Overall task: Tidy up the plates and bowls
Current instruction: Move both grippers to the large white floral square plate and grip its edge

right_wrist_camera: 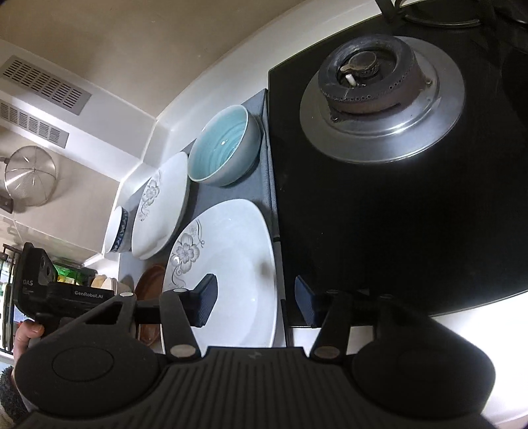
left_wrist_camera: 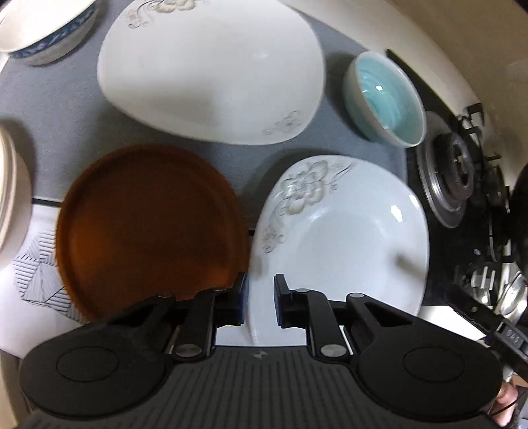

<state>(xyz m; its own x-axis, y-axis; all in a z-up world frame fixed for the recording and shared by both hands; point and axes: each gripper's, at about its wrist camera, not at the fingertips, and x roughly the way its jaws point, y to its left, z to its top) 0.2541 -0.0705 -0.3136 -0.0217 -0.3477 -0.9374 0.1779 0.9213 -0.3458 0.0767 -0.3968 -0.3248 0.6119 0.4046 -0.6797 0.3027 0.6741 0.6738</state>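
Note:
A white floral plate [left_wrist_camera: 343,237] lies near me, also in the right wrist view [right_wrist_camera: 231,270]. A brown plate [left_wrist_camera: 148,231] lies left of it [right_wrist_camera: 148,283]. A larger white floral plate [left_wrist_camera: 211,72] lies behind [right_wrist_camera: 161,204]. A teal bowl [left_wrist_camera: 386,99] stands at the back right [right_wrist_camera: 224,148]. A blue-patterned bowl [left_wrist_camera: 49,29] is at the far left [right_wrist_camera: 117,231]. My left gripper [left_wrist_camera: 260,297] is open over the gap between the brown and near white plates. My right gripper [right_wrist_camera: 255,300] is open over the near plate's right rim.
A black gas hob [right_wrist_camera: 396,198] with a burner [right_wrist_camera: 373,79] lies right of the grey mat [left_wrist_camera: 66,125]. A stack of pale dishes [left_wrist_camera: 10,198] sits at the left edge. A wire strainer [right_wrist_camera: 31,175] hangs on the wall.

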